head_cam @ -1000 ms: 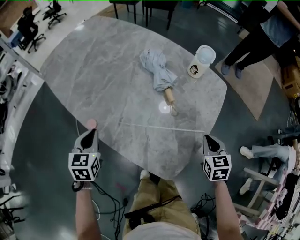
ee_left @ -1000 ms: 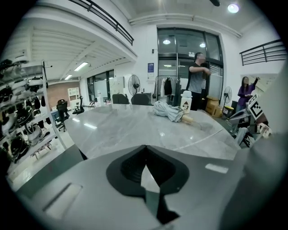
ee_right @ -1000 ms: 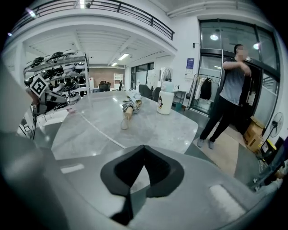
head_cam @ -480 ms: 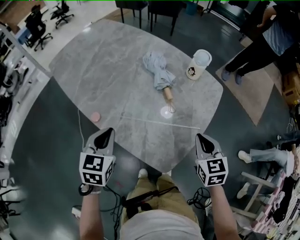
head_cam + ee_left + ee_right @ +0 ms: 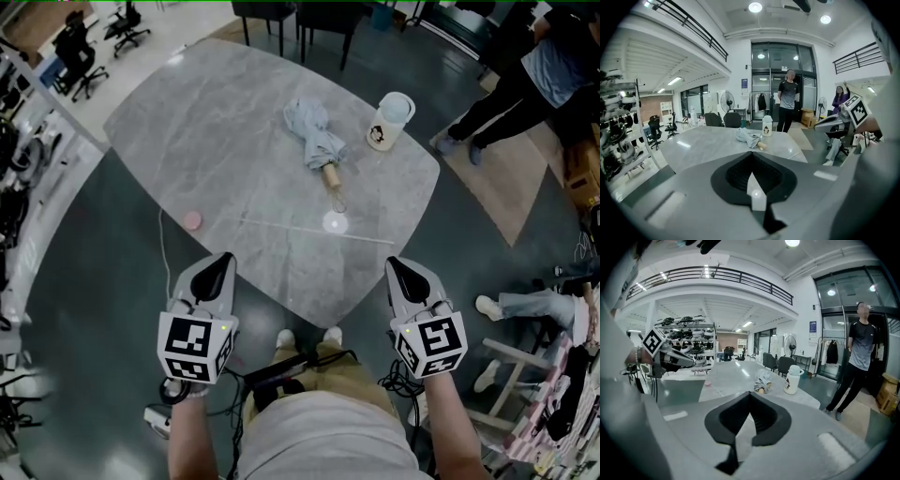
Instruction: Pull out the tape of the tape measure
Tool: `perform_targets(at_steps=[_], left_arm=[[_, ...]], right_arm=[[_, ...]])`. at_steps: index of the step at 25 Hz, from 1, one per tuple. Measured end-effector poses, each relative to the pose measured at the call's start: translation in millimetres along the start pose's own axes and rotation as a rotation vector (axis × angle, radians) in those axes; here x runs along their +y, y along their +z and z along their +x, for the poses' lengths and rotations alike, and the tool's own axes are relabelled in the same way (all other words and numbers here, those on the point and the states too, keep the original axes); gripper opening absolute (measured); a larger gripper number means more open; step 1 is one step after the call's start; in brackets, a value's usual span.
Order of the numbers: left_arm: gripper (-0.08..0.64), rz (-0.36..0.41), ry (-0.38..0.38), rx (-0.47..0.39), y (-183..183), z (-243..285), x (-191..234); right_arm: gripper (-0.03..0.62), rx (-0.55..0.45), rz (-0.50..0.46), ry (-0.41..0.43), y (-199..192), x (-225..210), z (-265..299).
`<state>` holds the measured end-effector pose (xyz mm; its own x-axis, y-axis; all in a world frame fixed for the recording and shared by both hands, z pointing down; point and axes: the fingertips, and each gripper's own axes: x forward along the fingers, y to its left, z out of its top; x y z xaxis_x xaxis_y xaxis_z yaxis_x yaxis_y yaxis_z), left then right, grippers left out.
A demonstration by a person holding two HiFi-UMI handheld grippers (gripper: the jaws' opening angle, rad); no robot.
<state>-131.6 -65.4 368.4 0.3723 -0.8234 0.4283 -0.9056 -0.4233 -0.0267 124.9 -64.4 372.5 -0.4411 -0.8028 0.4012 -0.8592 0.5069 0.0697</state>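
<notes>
A small pink tape measure case (image 5: pixel 192 220) lies near the left edge of the grey marble table (image 5: pixel 234 122). Its thin pale tape (image 5: pixel 314 231) runs out to the right across the tabletop, ending close to the near right edge. Both grippers hang off the table on my side of it, apart from case and tape. My left gripper (image 5: pixel 223 259) is shut and empty, and so is my right gripper (image 5: pixel 394 265). The right gripper view shows the case (image 5: pixel 707 383) far off on the table. Both pairs of jaws meet with nothing between them (image 5: pixel 751 154) (image 5: pixel 749 394).
A folded grey umbrella (image 5: pixel 317 141) with a wooden handle and a white bottle (image 5: pixel 388 122) stand farther back on the table. A person (image 5: pixel 525 75) stands at the far right, chairs (image 5: pixel 309 19) at the far end. Cables (image 5: pixel 281 370) trail around my feet.
Both grippers have risen and drawn back from the table's near edge. The pink case and the tape's end, next to their tips a second ago, now lie apart from them.
</notes>
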Motion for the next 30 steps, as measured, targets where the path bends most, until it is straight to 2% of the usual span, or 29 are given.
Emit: perform_targets(at_steps=[11,20,30], left_arm=[[0.014,0.059,-0.041,-0.058,21,-21,-40],[0.014,0.070,-0.061,-0.104,35,-18,-53],[0.014,0.062,-0.066,-0.108,41,-17,-57]], right_arm=[[0.000,-0.075,0.017,0.038,22,7,-29],[0.000,-0.131,0.026,0.029,39,3,-32],[0.000,-0.130,0.013,0.045,42,9,-31]])
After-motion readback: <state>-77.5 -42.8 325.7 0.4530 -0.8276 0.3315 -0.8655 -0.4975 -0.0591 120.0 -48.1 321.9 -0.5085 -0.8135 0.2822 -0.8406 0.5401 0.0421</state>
